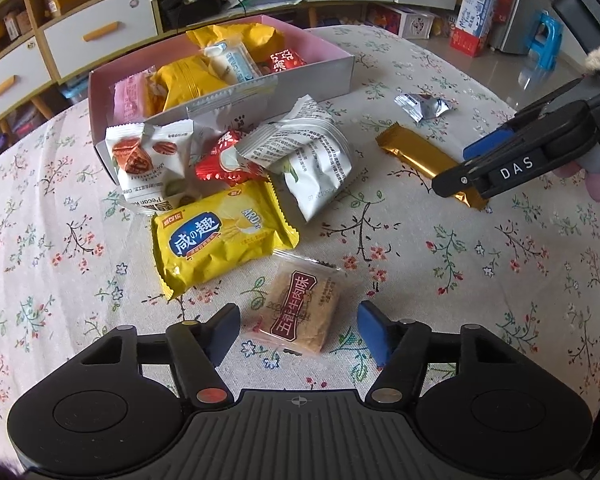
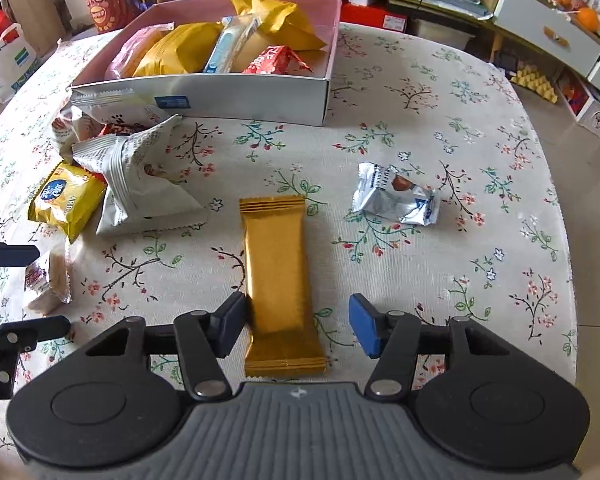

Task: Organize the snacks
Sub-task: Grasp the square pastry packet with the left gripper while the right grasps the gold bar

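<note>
A pink-lined box [image 1: 332, 70] [image 2: 244, 98] holds several snack packs. In the left wrist view my left gripper [image 1: 298, 330] is open around a brown cracker pack [image 1: 300, 312] lying on the floral tablecloth; the jaws stand apart from it. A yellow biscuit pack [image 1: 220, 240] lies just beyond. In the right wrist view my right gripper [image 2: 298, 326] is open around the near end of a gold bar wrapper [image 2: 278, 276] [image 1: 420, 160]; the left pad touches its edge. A silver candy pack [image 2: 396, 194] [image 1: 424, 106] lies to the right.
White, red and nut packs [image 1: 292, 156] are piled in front of the box. The round table's edge [image 2: 560, 200] curves at the right, with floor beyond. Drawer cabinets [image 1: 100, 32] stand behind the table.
</note>
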The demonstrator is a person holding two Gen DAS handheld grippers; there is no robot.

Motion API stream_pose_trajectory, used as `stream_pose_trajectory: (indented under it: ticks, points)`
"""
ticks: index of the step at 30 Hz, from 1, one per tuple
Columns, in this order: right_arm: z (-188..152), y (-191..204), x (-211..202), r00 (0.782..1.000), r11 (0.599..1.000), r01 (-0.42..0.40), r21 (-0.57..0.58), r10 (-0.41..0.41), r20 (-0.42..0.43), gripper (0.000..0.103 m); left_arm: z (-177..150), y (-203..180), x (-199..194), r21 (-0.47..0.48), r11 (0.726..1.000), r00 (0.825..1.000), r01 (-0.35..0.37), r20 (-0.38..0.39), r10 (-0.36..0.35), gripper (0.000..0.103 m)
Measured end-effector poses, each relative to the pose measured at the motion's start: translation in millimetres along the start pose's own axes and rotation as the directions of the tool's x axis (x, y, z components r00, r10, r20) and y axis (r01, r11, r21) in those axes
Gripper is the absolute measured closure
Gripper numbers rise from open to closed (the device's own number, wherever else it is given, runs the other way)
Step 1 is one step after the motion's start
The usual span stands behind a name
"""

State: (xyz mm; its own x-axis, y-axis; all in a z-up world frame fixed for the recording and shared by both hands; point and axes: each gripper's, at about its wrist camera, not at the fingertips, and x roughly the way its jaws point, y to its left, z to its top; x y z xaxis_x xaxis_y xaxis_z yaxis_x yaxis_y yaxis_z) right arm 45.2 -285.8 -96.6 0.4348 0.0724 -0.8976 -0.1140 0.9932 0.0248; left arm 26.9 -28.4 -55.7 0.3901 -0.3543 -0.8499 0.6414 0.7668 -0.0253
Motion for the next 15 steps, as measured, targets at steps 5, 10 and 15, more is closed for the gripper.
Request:
stream_pose_trajectory:
  ticks: [5, 10, 15]
  points:
    - [0.2, 0.4, 1.6, 1.000, 1.000, -0.013, -0.003, 0.013, -0.005, 0.042, 1.2, 1.2, 1.5, -0.020, 1.000, 1.000, 0.014, 0.005, -0.014, 0.044]
    - [0.5, 3.4, 1.7, 1.000, 1.000, -0.026, -0.011, 0.026, -0.005, 0.045, 2.8, 1.8, 0.9, -0.051, 0.999, 1.000, 0.019, 0.005, -0.019, 0.058]
    - [-1.4, 8.7, -3.0, 0.999, 0.998, -0.040, -0.040, 0.040, 0.013, 0.072, 3.4, -0.5, -1.3, -0.060, 0.998, 1.000, 0.006, 0.010, -0.006, 0.071]
